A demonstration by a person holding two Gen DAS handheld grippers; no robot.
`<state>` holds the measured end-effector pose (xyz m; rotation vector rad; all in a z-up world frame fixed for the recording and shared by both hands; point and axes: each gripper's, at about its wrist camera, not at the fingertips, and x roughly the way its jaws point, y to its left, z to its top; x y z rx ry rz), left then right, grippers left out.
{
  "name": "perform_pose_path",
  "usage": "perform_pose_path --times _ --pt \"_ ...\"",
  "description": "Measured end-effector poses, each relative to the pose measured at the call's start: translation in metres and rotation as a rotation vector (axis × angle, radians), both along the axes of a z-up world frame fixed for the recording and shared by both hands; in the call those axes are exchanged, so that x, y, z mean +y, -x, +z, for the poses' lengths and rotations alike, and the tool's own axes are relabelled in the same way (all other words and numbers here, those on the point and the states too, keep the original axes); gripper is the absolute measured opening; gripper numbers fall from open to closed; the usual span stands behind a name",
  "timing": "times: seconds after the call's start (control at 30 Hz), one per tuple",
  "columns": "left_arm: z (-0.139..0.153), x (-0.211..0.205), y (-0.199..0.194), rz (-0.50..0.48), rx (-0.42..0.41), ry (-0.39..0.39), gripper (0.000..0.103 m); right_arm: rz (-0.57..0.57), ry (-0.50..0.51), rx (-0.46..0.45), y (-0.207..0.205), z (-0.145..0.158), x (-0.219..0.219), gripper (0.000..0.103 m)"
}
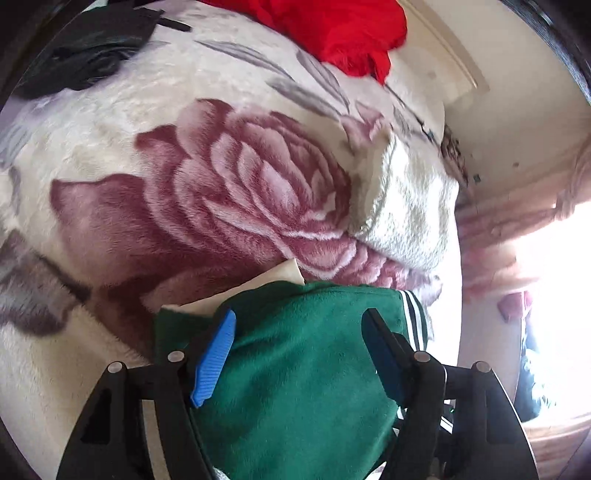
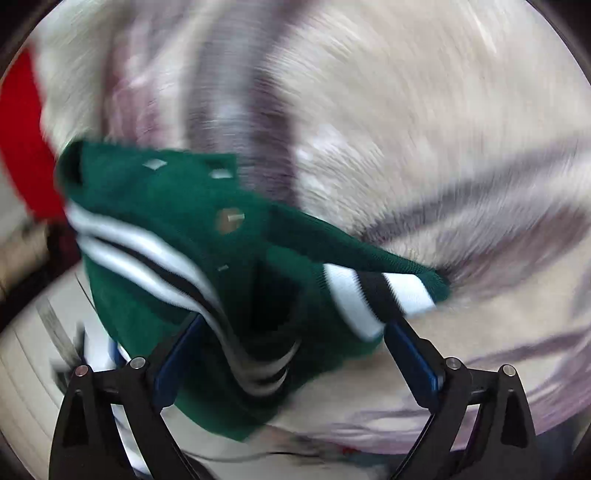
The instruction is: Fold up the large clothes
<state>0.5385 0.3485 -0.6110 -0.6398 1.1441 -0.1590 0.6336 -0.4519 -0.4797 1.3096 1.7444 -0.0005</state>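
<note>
Green fleece jacket w/ white-black striped trim (image 1: 295,354) lies on the cream rose-print plush blanket (image 1: 184,177), both the left gripper (image 1: 299,336) & right gripper (image 2: 291,332) spread wide over it, gripping nothing.

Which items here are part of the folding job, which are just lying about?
Job:
- green garment, white-and-black striped trim
- left gripper
- right gripper

Lying about:
- red cloth
- black item
- rose-print blanket underneath

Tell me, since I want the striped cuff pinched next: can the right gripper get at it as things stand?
Probably yes. The right gripper stands open, and the green garment bunches between its fingers, with the striped cuff just past the right-hand finger and nothing lying over it. Motion blur leaves the exact gap unclear.
</note>
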Motion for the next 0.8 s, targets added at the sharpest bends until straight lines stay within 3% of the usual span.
perform_pose_path --times 0.07,0.13,0.2,0.27,0.4,0.43,0.47,0.5,0.57,0.7,0.77,0.8 --pt "0.003 0.005 0.007 0.013 0.004 -0.009 0.068 -0.016 0.030 -0.026 -0.001 0.003 0.003 0.093" --pt "0.005 0.012 0.018 0.024 0.007 -0.015 0.068 -0.014 0.077 -0.091 0.001 0.014 0.004 0.076" --pt "0.004 0.017 0.028 0.045 0.016 -0.011 0.068 0.029 0.112 -0.164 0.001 0.028 0.005 0.048" --pt "0.003 0.024 0.041 0.063 0.023 -0.004 0.068 0.091 0.138 -0.242 -0.001 0.044 0.007 0.032" --pt "-0.004 0.035 0.074 0.117 0.051 0.010 0.068 0.186 0.173 -0.337 -0.009 0.057 0.016 0.030" --pt "-0.006 0.036 0.080 0.127 0.060 0.016 0.069 0.182 0.165 -0.336 -0.011 0.051 0.016 0.031" --pt "-0.011 0.039 0.090 0.143 0.071 0.024 0.069 0.155 0.124 -0.327 -0.012 0.041 0.015 0.041" --pt "-0.014 0.041 0.098 0.161 0.084 0.017 0.069 0.129 0.078 -0.313 -0.015 0.033 0.013 0.044" --pt "-0.024 0.045 0.115 0.190 0.125 0.010 0.069 0.105 0.034 -0.308 -0.017 0.030 0.008 0.044" --pt "-0.039 0.049 0.141 0.240 0.162 0.063 0.069 0.146 0.067 -0.384 -0.028 0.048 0.020 0.044" --pt "-0.044 0.049 0.148 0.252 0.171 0.067 0.069 0.147 0.107 -0.395 -0.033 0.048 0.026 0.041" --pt "-0.045 0.049 0.150 0.257 0.171 0.073 0.069 0.131 0.126 -0.400 -0.039 0.047 0.030 0.033"
